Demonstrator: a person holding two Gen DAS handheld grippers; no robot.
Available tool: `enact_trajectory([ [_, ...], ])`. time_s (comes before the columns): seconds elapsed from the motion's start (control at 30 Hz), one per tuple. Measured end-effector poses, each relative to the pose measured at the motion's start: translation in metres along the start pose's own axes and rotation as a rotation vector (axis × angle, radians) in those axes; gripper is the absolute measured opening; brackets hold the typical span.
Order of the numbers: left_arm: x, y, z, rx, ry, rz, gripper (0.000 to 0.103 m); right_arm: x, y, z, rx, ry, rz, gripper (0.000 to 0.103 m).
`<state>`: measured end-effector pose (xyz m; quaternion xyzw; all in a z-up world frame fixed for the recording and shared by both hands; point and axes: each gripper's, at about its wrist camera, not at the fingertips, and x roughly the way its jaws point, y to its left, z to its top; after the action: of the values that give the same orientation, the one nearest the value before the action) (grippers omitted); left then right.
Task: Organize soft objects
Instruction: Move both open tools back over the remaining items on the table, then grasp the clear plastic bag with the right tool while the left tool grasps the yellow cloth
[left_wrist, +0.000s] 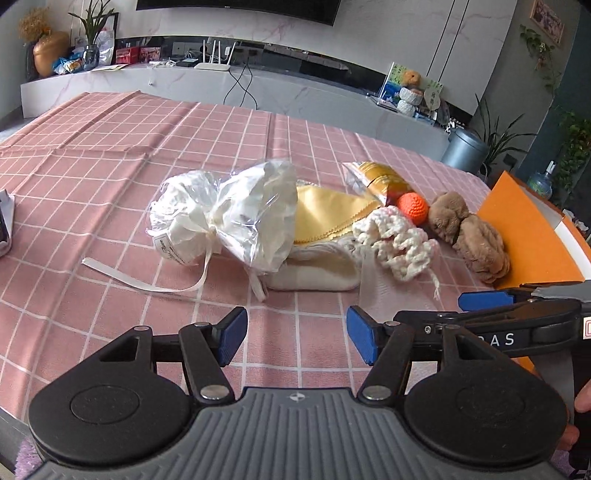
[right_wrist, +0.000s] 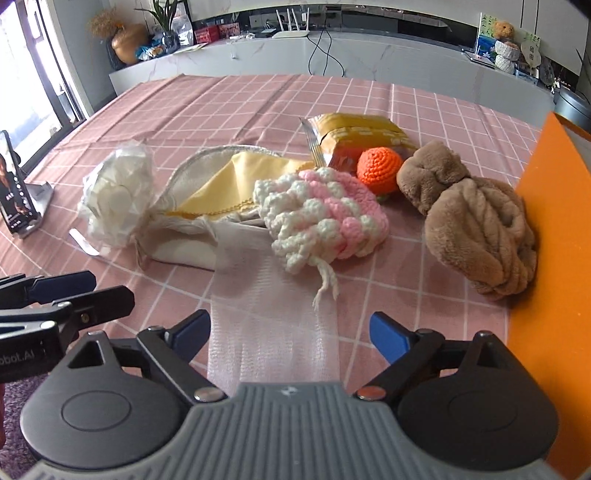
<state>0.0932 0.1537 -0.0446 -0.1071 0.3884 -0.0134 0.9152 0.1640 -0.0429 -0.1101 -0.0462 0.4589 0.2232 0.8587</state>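
Soft objects lie in a loose row on the pink checked worktop (right_wrist: 258, 96): a white bundle in clear wrap (left_wrist: 225, 210), a yellow cloth (right_wrist: 229, 181), a pink-and-white crochet piece (right_wrist: 321, 210), an orange crochet ball (right_wrist: 380, 166) and a brown plush (right_wrist: 476, 225) against an orange box (right_wrist: 546, 221). Left tongs (left_wrist: 297, 338) and right tongs (right_wrist: 290, 334) hover apart, empty, the right over a translucent strip (right_wrist: 273, 325).

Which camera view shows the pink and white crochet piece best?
The right wrist view: the pink and white crochet piece lies near the middle, large, pink rows visible. In the left wrist view it is smaller, off to the right, and looks mostly cream.
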Motion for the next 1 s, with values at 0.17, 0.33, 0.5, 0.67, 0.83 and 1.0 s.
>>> enact_trajectory([
  [0.17, 0.009, 0.004, 0.0, -0.019, 0.018, -0.006, 0.073, 0.015, 0.005, 0.001, 0.02, 0.032, 0.021, 0.095],
  [0.33, 0.011, 0.01, 0.0, -0.038, 0.026, -0.004, 0.073, 0.027, 0.017, -0.001, -0.023, 0.033, -0.011, 0.097],
  [0.5, 0.015, 0.012, -0.002, -0.053, 0.042, -0.014, 0.073, 0.029, 0.027, -0.01, -0.102, 0.014, -0.051, 0.09],
  [0.67, 0.017, 0.01, -0.003, -0.052, 0.05, -0.01, 0.073, 0.023, 0.022, -0.011, -0.095, -0.021, -0.067, 0.062],
  [0.83, 0.012, 0.006, -0.002, -0.042, 0.038, -0.005, 0.073, 0.017, 0.025, -0.012, -0.134, -0.049, -0.056, 0.008],
  [1.0, 0.003, 0.0, 0.003, -0.023, 0.017, -0.032, 0.072, 0.016, 0.023, -0.008, -0.131, -0.025, -0.02, 0.001],
])
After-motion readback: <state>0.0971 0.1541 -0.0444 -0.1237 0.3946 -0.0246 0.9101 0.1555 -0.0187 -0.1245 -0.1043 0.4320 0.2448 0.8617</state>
